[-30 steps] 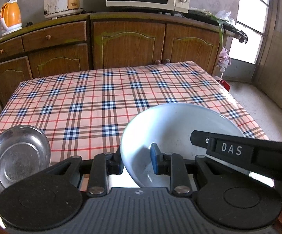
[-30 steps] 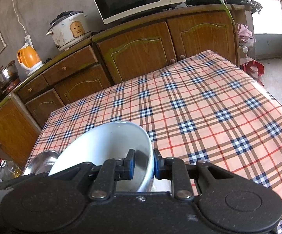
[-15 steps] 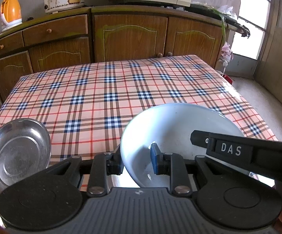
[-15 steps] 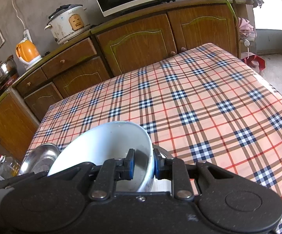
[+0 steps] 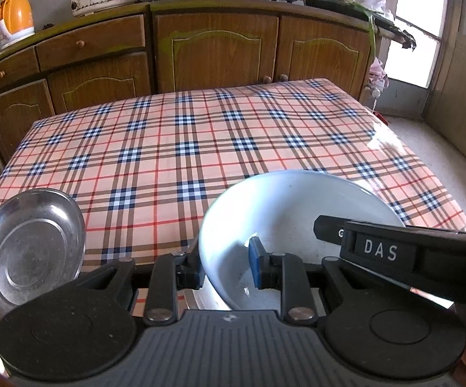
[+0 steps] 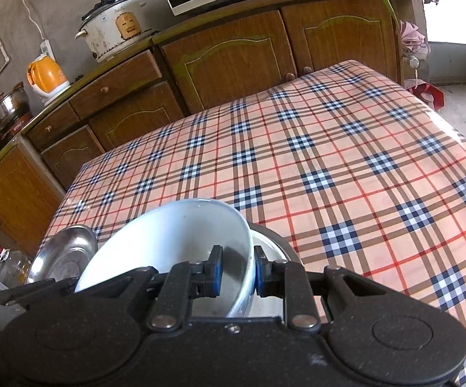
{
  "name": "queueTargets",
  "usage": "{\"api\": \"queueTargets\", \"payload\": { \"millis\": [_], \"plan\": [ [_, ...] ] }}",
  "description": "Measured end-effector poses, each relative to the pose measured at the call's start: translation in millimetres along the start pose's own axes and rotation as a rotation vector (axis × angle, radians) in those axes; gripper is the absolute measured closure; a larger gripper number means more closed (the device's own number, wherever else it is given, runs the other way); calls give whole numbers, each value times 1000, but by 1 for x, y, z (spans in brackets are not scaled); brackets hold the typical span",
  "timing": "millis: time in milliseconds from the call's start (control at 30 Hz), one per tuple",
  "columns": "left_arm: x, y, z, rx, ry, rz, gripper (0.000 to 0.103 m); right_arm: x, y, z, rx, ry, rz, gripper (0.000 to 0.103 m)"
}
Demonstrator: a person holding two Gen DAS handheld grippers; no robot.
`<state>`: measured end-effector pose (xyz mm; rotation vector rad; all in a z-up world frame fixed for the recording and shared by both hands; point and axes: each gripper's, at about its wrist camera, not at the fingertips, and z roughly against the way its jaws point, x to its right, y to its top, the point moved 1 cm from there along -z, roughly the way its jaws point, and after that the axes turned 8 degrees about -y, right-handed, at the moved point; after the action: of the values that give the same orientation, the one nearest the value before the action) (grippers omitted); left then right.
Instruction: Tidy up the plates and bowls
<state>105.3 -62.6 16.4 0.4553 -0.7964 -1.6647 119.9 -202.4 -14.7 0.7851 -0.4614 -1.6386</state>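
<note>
White round ceramic bowl [image 5: 284,213] is hanging tilted between both claws, left claw [image 5: 223,266] and right claw [image 6: 236,269] each pinching opposite rims, directly over the checked bench [image 6: 345,167]

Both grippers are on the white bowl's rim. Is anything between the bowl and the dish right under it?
Nothing visible. The white bowl hangs tilted, clamped by the left gripper and right gripper, directly over a metal-rimmed dish. The steel plate sits apart, off to the left on the tablecloth.
</note>
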Motion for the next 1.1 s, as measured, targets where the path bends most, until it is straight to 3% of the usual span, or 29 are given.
{"api": "queueTargets", "payload": {
  "millis": [1100],
  "plan": [
    [-6, -17, -25, -29, -2, -3, 77, 7, -23, -31, -38, 8, 1, 75]
  ]
}}
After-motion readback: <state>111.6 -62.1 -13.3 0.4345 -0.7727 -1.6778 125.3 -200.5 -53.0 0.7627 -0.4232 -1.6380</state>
